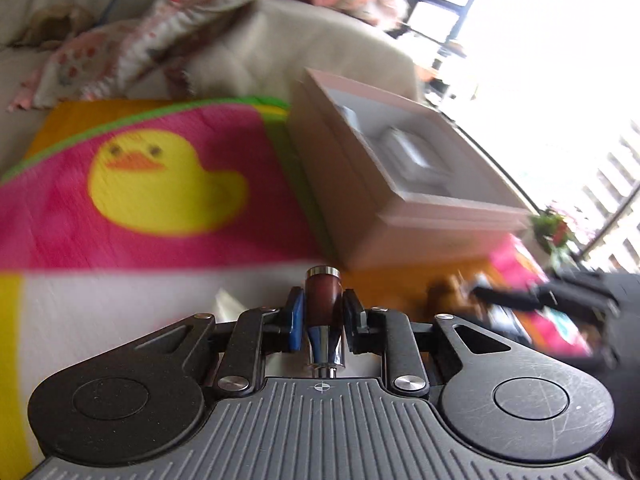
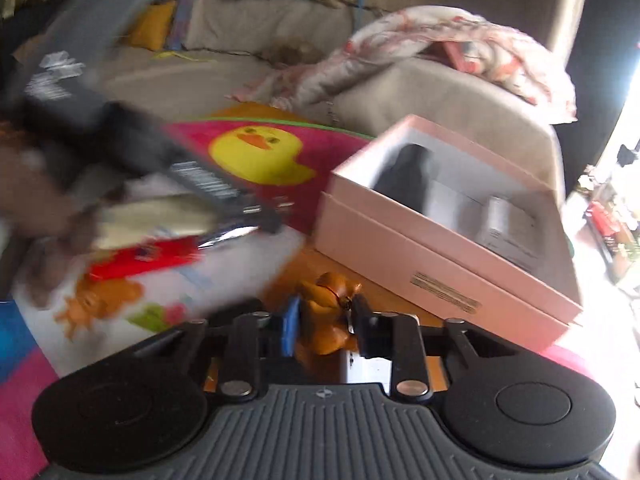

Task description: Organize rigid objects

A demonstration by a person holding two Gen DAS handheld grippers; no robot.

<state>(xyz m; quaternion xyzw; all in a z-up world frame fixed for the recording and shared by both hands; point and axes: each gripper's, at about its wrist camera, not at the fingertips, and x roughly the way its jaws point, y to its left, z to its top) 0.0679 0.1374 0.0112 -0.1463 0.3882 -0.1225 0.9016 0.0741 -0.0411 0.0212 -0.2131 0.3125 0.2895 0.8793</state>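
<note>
Pink box [image 2: 440, 276]: lay open on the duck mat [image 1: 160, 184], ahead and to the right of both grippers. Right gripper [image 2: 322, 318], seemingly nearer, was clamped on an orange figurine [image 2: 326, 312]. Left gripper [image 1: 322, 314] was closed on a red-brown metal-capped cylinder [image 1: 322, 300], long axis pointing forward.

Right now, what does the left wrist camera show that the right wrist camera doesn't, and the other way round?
Only the left wrist view shows the left gripper shut on a reddish-brown cylinder with metal ends, plus a small potted plant by the bright window.

Only the right wrist view shows the right gripper shut on an orange-brown figurine, a dark item inside the box, and a label on the box's side.

Both show the open pink box, the duck mat and the floral blanket.
</note>
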